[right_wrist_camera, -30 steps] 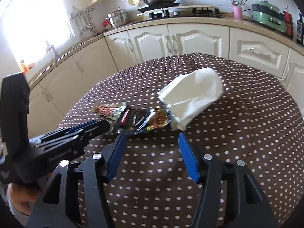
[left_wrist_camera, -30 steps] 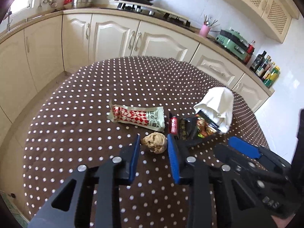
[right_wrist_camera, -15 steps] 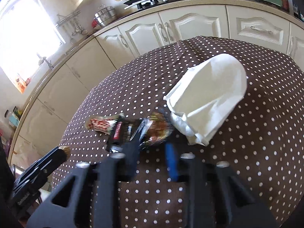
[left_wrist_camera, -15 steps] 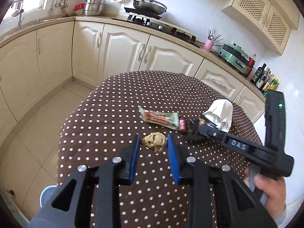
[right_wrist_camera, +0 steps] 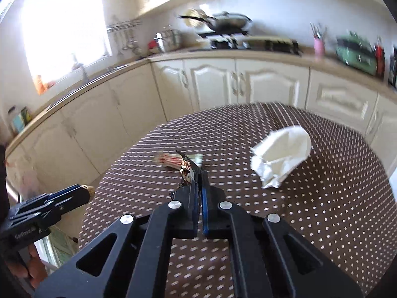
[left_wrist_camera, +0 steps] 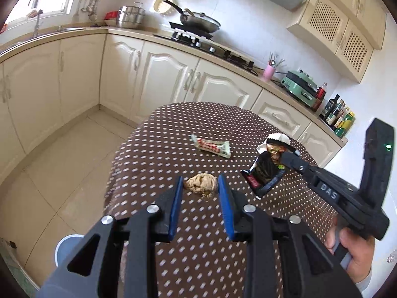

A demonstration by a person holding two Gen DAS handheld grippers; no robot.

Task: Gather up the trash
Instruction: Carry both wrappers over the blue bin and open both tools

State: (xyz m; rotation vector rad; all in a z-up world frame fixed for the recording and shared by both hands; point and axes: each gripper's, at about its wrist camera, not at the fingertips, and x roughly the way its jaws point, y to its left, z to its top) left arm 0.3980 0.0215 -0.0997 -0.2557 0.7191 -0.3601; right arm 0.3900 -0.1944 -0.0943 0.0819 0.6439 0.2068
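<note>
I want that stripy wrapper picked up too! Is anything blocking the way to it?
Nothing on the dotted tablecloth blocks the red-and-white wrapper. But both grippers are full: the left gripper is shut on a brown wad, and the right gripper has just closed its jaws on a dark wrapper.

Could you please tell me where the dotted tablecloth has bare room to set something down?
Bare: the far side, behind the red-and-white wrapper, and the stretch before the white paper bag. Crowded: the left tongs with the brown wad and the right tongs with the dark wrapper.
</note>
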